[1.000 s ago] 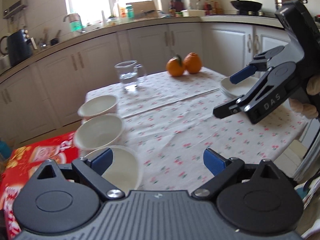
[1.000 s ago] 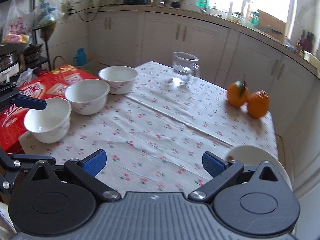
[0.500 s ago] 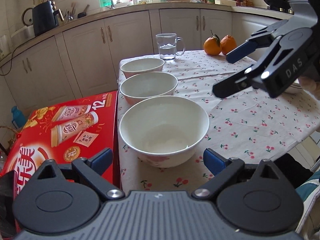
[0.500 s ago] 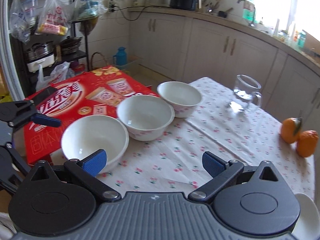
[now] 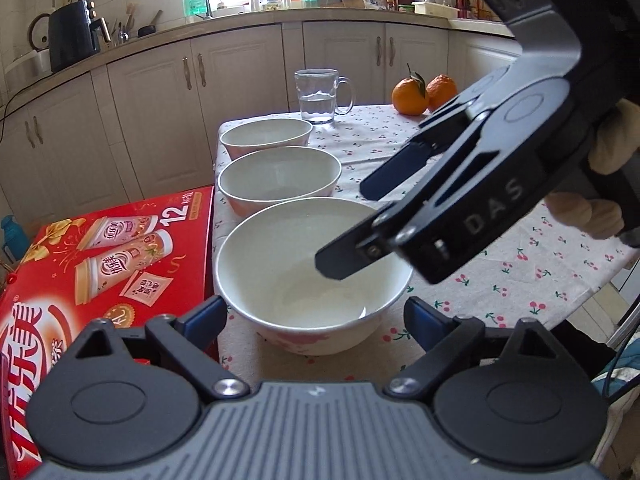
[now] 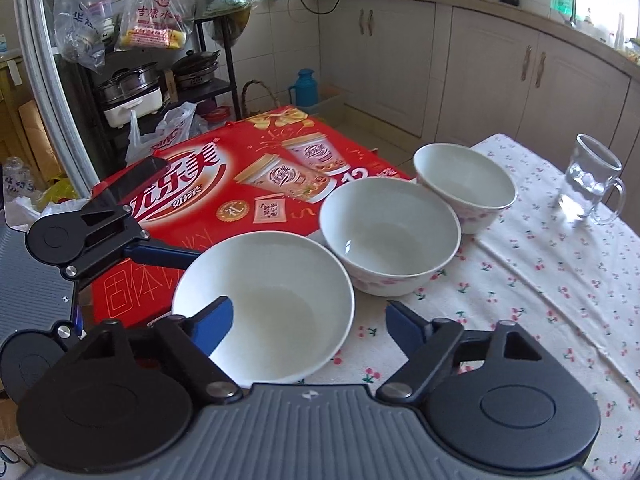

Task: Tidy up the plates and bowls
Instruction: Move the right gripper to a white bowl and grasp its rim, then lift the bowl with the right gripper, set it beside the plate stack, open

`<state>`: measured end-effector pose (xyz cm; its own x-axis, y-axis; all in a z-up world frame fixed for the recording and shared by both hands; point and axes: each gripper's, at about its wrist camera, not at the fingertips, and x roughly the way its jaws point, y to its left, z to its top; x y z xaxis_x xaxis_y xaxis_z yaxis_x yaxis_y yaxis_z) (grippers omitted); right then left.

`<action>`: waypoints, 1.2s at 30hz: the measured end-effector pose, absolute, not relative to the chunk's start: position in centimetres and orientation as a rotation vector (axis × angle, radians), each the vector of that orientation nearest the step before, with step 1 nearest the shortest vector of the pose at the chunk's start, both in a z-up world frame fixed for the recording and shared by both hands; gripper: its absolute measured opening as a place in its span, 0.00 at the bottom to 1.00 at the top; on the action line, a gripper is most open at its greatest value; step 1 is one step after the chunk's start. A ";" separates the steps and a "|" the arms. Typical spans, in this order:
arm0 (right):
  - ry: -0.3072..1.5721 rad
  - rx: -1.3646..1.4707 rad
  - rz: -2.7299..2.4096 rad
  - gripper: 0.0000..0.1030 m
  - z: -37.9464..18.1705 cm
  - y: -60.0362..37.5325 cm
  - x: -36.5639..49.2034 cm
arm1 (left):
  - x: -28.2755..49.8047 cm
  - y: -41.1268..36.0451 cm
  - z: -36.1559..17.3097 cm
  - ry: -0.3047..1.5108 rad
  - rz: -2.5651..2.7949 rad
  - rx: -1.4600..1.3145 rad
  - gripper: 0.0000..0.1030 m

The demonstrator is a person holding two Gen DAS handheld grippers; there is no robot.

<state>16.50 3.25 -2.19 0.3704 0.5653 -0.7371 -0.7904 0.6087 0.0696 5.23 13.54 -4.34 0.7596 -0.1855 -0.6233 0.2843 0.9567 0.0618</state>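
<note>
Beside the worktop's left edge, a red printed carton is lying flat. Right of it, three white ceramic bowls are sitting in a row on the cherry-print cloth, the nearest bowl lying between the left gripper's closing jaws, not yet clamped. The right gripper is reaching over that bowl's rim, its jaws also closing without pressing on it. Farther right, a clear glass mug and two oranges are standing.

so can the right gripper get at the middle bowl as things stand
Probably yes: the right gripper, jaws closing, straddles the rim of the nearest bowl, and the middle bowl sits just beyond with nothing over it.
</note>
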 end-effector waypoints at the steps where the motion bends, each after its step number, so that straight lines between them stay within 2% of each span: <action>1: 0.809 -0.318 0.892 0.79 -2.3 3.3 16.6 | 5.3 13.5 -4.4 0.660 -0.255 0.156 0.89; 4: 0.834 -0.310 0.909 0.71 -2.8 3.6 16.8 | 5.4 13.7 -4.4 0.660 -0.256 0.153 0.86; 8: 0.851 -0.287 0.917 0.68 -3.1 3.6 16.9 | 5.5 13.9 -4.5 0.661 -0.259 0.145 0.86; 24: 0.858 -0.241 0.917 0.68 -2.6 2.6 16.8 | 5.3 13.2 -3.5 0.652 -0.282 0.165 0.86; 36: 0.826 -0.206 0.825 0.68 -1.0 -2.3 15.5 | 6.0 9.5 -2.6 0.617 -0.402 0.199 0.86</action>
